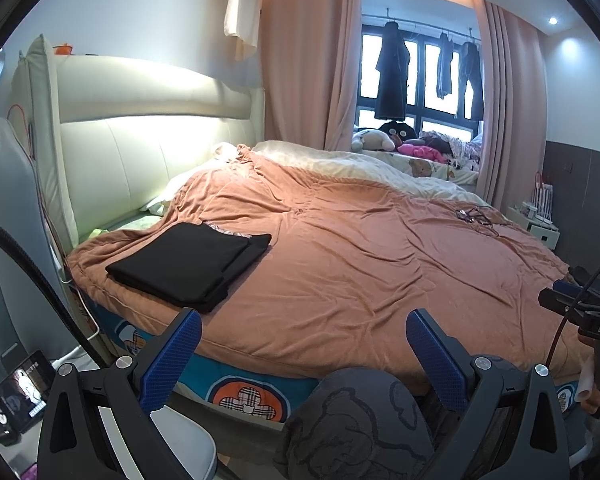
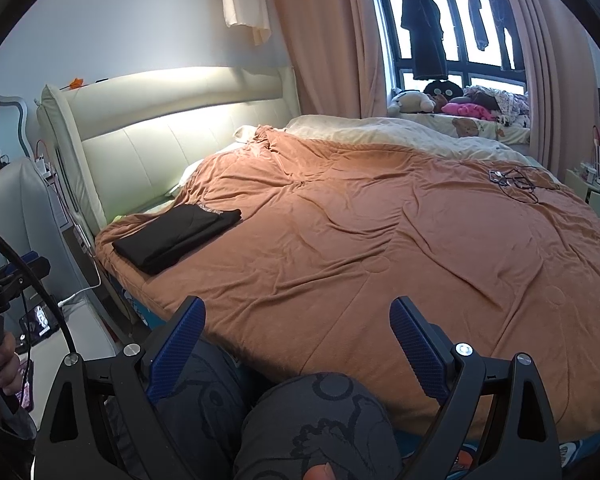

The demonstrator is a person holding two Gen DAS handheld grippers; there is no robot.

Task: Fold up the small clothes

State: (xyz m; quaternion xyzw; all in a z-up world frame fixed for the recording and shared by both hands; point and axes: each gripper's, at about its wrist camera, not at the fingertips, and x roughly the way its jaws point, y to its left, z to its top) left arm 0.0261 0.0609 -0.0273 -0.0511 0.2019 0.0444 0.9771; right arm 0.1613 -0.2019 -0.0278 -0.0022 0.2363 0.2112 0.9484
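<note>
A folded black garment (image 1: 192, 263) (image 2: 176, 236) lies flat on the orange bedspread (image 1: 360, 256) (image 2: 380, 248), near the bed's left corner by the headboard. My left gripper (image 1: 304, 344) is held open above the person's knee at the near edge of the bed, nothing between its blue pads. My right gripper (image 2: 298, 332) also stands open and empty over the near edge, well to the right of the garment. Each gripper shows at the edge of the other's view: the right one (image 1: 580, 304), the left one (image 2: 8, 280).
A cream padded headboard (image 1: 148, 120) rises at the left. Tangled black cables (image 1: 476, 216) (image 2: 516, 180) lie on the far right of the bedspread. The person's knees in grey patterned trousers (image 1: 356, 420) (image 2: 312, 420) press against the bed. A phone (image 1: 24, 388) sits low left; curtains and window stand behind.
</note>
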